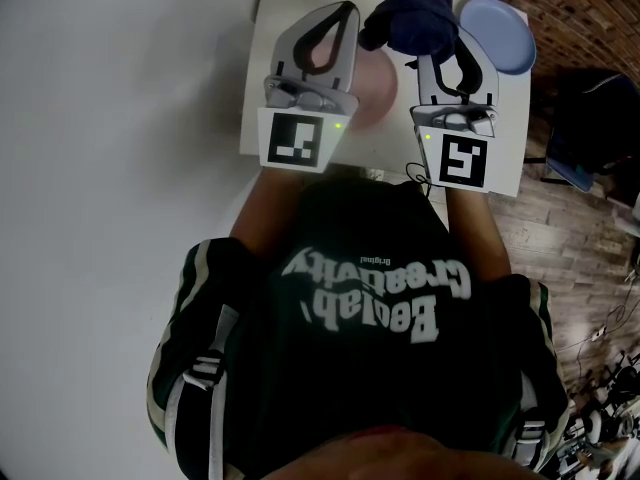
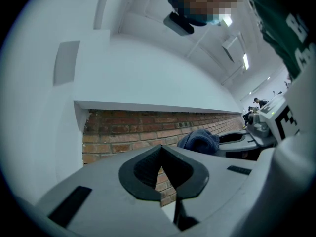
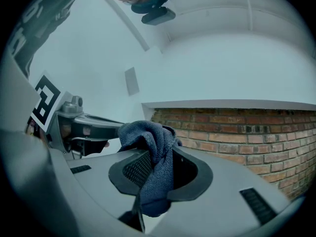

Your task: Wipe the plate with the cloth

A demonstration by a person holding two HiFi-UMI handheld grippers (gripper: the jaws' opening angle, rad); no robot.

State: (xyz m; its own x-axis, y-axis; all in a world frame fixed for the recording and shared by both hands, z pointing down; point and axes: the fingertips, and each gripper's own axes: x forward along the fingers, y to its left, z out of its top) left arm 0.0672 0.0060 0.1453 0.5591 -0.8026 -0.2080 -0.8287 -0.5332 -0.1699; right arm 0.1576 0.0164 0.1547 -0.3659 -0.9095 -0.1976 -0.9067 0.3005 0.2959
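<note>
dark cloth (image 3: 157, 181) tight between jaws of right gripper (image 3: 162, 139)

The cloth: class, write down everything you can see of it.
The cloth is dark blue with a looped, towel-like weave, bunched rather than spread. The right claw is shut on it: a crumpled mass bulges past the jaws and a short tail hangs below them. In the head view it sits just left of a pale blue plate.

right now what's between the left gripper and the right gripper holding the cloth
A pink plate on the white table, partly under the left gripper, seen in the head view.
</note>
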